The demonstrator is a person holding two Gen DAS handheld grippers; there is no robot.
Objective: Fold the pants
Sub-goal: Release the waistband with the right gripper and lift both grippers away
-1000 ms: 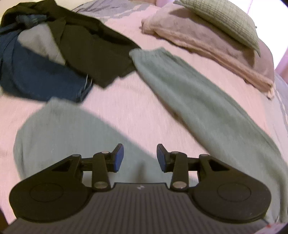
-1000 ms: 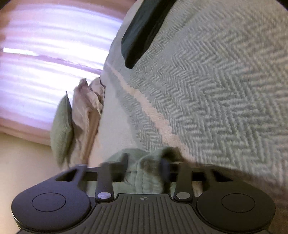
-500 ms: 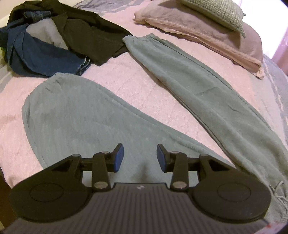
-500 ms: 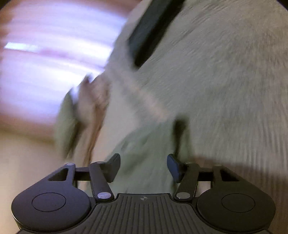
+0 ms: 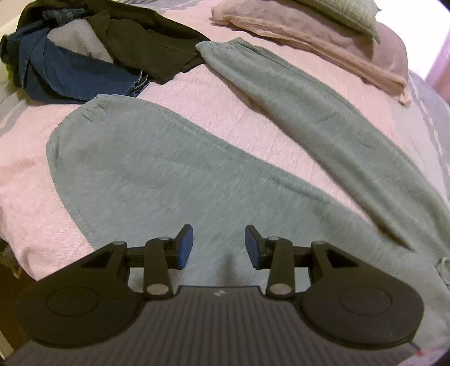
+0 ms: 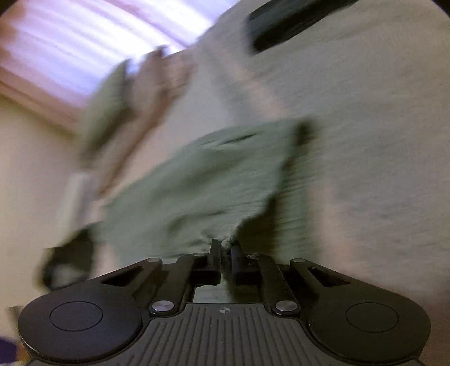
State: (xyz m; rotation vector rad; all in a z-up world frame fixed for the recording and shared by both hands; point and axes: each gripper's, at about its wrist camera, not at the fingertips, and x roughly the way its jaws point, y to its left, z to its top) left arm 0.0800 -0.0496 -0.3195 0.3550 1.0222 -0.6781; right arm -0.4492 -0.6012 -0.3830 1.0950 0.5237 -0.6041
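Now right hand-held gripper (image 6: 224,253) clenches the green pants (image 6: 202,183); left hand-held gripper (image 5: 218,246) gapes above them.

Grey-green sweatpants (image 5: 174,180) lie flat, legs spread apart.

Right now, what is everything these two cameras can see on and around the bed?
Pants: one pair, grey-green, spread flat on the bed with the legs apart.
Clothes pile: one heap, black, dark blue and grey, at the far left of the bed beside one leg cuff.
Bedspread: one, pink, under everything.
Blanket: one, folded, dusty pink-brown, far right of the bed.
Cushion: one, pale green, lying on the blanket.
Curtain: pale, lit, blurred, beyond the bed in the right wrist view.
Left gripper: one, black with blue fingers, open above the pants.
Right gripper: one, black, shut on an edge of the pants.
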